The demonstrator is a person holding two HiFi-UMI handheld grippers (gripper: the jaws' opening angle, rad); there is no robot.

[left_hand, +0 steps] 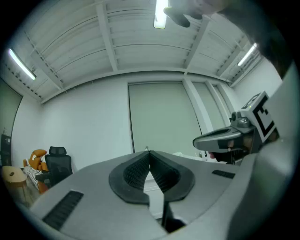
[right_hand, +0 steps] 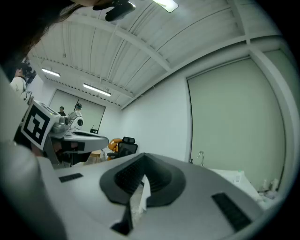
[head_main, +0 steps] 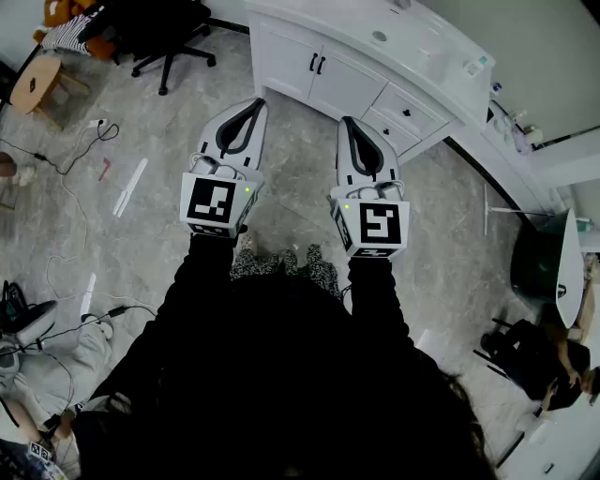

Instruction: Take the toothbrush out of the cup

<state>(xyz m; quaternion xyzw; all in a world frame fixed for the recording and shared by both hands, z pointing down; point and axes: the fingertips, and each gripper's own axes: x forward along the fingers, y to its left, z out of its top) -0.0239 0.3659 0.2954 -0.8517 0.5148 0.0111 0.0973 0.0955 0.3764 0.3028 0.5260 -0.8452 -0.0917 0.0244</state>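
I can make out neither a toothbrush nor a cup in any view. In the head view both grippers are held out level over the grey floor, side by side, short of the white vanity cabinet [head_main: 347, 70]. My left gripper [head_main: 254, 105] is shut, its jaws meeting at the tip with nothing between them. It looks the same in its own view [left_hand: 148, 153]. My right gripper [head_main: 348, 123] is also shut and empty [right_hand: 142, 157]. Each gripper shows at the edge of the other's view.
The vanity counter carries a sink [head_main: 379, 37], a faucet [right_hand: 200, 156] and small items at its right end [head_main: 518, 129]. An office chair [head_main: 164, 28], a wooden stool [head_main: 36, 82] and floor cables [head_main: 66, 150] are at the left. A seated person [head_main: 544, 361] is at the lower right.
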